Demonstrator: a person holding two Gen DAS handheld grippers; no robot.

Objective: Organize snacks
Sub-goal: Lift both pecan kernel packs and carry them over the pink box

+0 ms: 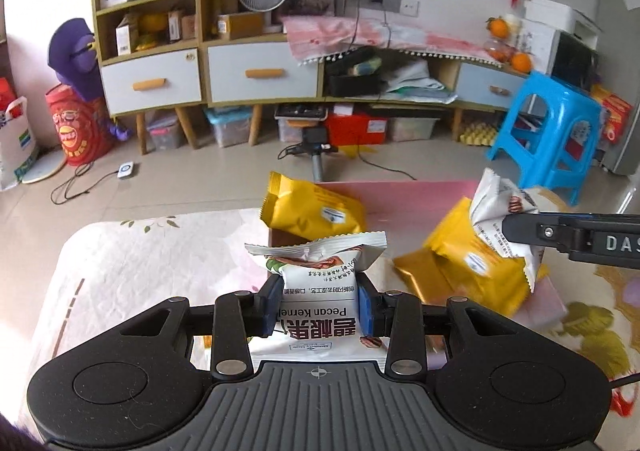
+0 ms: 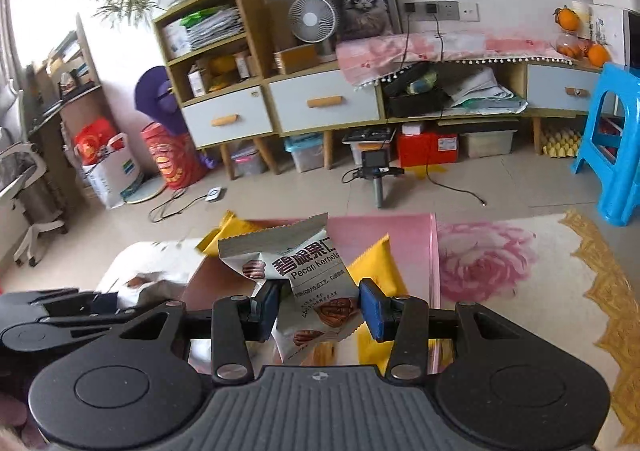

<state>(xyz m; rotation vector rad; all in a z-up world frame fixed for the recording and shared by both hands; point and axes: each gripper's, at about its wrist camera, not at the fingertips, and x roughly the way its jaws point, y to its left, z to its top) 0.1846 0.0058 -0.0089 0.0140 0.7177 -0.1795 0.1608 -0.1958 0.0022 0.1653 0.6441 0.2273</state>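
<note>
My left gripper (image 1: pixel 319 305) is shut on a white pecan kernel packet (image 1: pixel 320 291), held above the table. My right gripper (image 2: pixel 319 305) is shut on another white pecan kernel packet (image 2: pixel 296 271), held above the pink box (image 2: pixel 420 247). In the left wrist view the right gripper (image 1: pixel 516 229) comes in from the right with its packet (image 1: pixel 500 211). Yellow snack packets lie in the pink box (image 1: pixel 400 195): one at the far left (image 1: pixel 312 211), one at the right (image 1: pixel 476 259). In the right wrist view a yellow packet (image 2: pixel 376 267) shows behind my packet.
The table carries a floral cloth (image 1: pixel 132 259). Beyond its edge lie the tiled floor, a tripod with a camera (image 1: pixel 316 147), cables, a blue stool (image 1: pixel 552 131) and a low cabinet with drawers (image 1: pixel 264 71). The left gripper's body (image 2: pixel 60 315) shows at the left in the right wrist view.
</note>
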